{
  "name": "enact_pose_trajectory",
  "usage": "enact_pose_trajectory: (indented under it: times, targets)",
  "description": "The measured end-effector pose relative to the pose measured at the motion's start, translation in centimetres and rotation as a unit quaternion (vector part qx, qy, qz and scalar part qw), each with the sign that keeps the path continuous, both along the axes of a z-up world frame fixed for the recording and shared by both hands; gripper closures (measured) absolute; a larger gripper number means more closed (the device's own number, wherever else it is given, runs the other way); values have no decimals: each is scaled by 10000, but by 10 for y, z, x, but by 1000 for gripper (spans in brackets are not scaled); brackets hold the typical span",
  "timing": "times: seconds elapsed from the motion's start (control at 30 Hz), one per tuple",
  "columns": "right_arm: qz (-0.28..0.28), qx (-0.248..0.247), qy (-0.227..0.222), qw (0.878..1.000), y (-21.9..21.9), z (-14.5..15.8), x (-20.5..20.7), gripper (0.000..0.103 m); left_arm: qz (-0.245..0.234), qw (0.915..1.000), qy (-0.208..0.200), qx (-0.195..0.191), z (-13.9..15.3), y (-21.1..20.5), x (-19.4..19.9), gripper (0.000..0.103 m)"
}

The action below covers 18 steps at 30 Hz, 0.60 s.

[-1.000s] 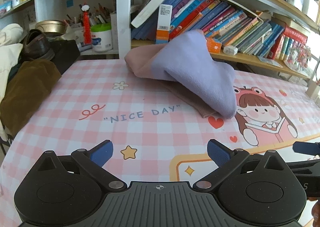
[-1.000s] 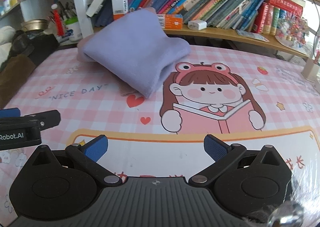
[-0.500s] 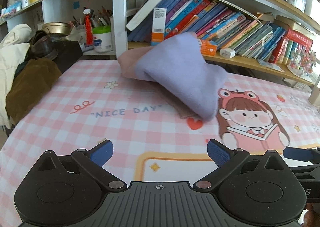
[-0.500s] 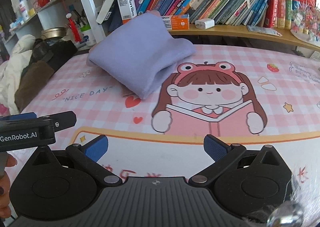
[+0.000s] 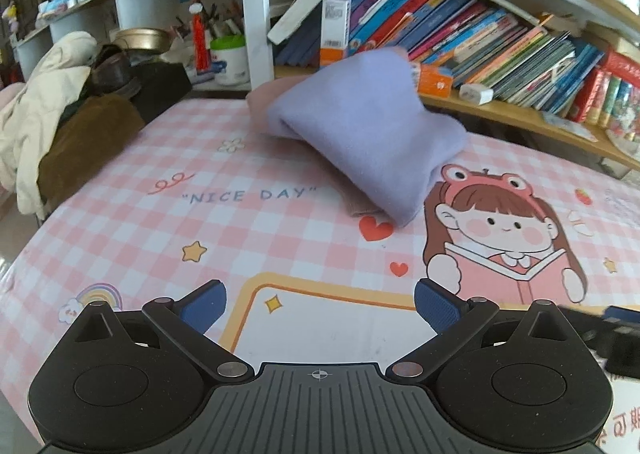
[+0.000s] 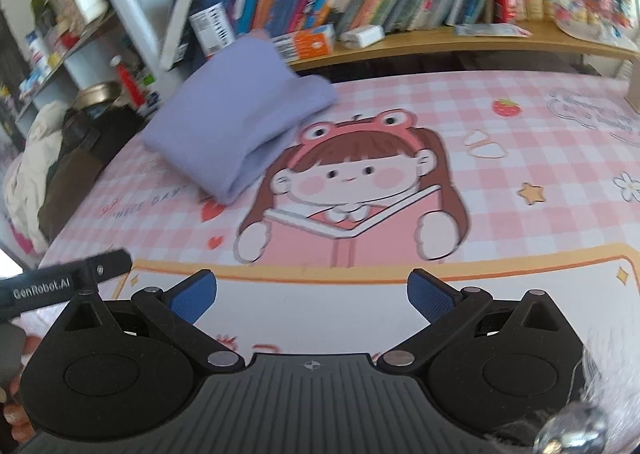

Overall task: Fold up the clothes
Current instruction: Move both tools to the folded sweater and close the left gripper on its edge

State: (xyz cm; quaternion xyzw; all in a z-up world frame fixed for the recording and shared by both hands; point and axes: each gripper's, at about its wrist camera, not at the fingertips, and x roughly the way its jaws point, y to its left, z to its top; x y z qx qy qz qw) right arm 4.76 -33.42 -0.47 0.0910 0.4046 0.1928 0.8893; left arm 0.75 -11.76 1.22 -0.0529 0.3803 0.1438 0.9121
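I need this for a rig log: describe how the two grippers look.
Both match: the left gripper and the right gripper have matte black bodies with a ribbed centre, round side discs, silver pivot pins and a small crosshair mark. Blue textured pads line the jaws. White "GenRobot.AI" lettering marks the left one's side.

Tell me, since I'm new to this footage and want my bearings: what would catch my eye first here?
The folded lavender garment lies at the far side of the table on top of a pink one, just left of the big cartoon girl reading a book printed on the pink checked tablecloth. Behind it runs a shelf crammed with leaning colourful books. Both the left gripper and right gripper are open and empty near the table's front edge.
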Motion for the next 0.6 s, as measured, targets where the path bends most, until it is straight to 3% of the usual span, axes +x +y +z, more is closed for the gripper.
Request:
enact_pose_trajectory:
  times: [0.37, 0.6]
  targets:
    - [-394, 449, 99, 9982, -33, -1, 13, 2, -599, 9963, -160, 593, -7, -14, 54, 3]
    - [-664, 404, 164, 9968, -40, -4, 17, 2, -828, 9927, -190, 852, -15, -25, 92, 14]
